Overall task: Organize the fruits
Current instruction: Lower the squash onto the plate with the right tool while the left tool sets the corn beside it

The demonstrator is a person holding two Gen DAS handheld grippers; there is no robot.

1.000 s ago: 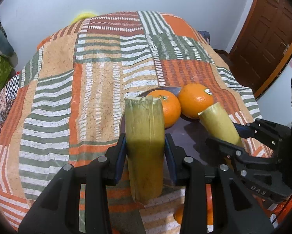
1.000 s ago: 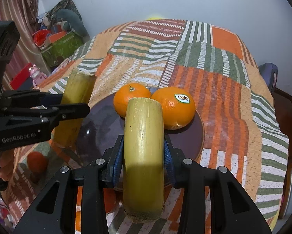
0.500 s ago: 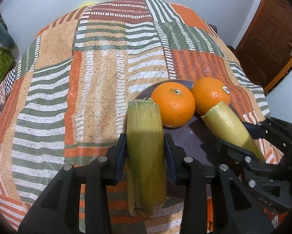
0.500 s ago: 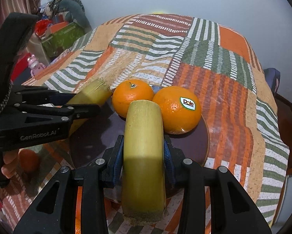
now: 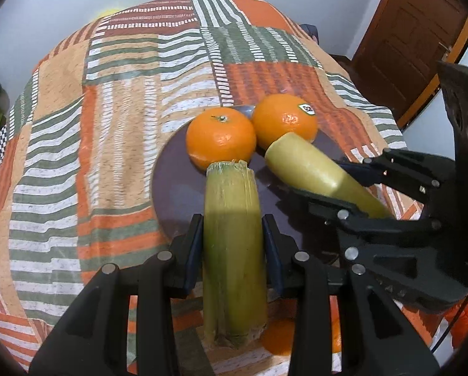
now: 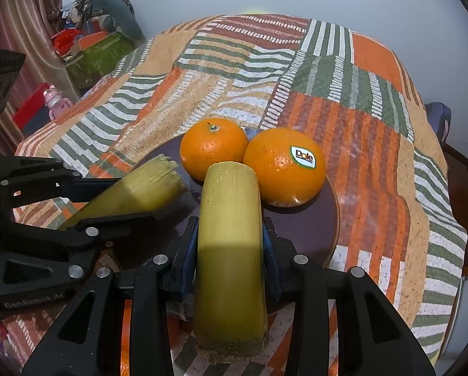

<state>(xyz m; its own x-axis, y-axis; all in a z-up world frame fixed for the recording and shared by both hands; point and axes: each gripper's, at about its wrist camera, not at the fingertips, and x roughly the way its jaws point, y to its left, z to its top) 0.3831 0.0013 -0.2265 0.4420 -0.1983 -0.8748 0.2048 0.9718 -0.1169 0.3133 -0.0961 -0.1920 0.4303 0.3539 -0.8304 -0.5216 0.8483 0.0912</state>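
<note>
My left gripper (image 5: 232, 235) is shut on a yellow-green sugarcane piece (image 5: 232, 250) with a frayed far end, held over the near edge of a dark round plate (image 5: 171, 188). My right gripper (image 6: 230, 238) is shut on a smoother sugarcane piece (image 6: 230, 250), also over the plate (image 6: 327, 219). Two oranges sit side by side at the plate's far side: a stemmed one (image 5: 220, 138) (image 6: 213, 147) and one with a Dole sticker (image 5: 284, 120) (image 6: 284, 166). Both cane tips point at the oranges, close to them. Each gripper shows in the other's view (image 5: 374, 206) (image 6: 77, 206).
A patchwork striped cloth (image 5: 108, 109) covers the table. Another orange (image 5: 277, 335) lies on the cloth below my grippers. A brown door (image 5: 415, 31) is at the right; boxes and toys (image 6: 90, 47) stand on the floor at the left.
Both grippers have come down and forward with their cane pieces. The cane tips now lie low over the plate, nearer the two oranges.
</note>
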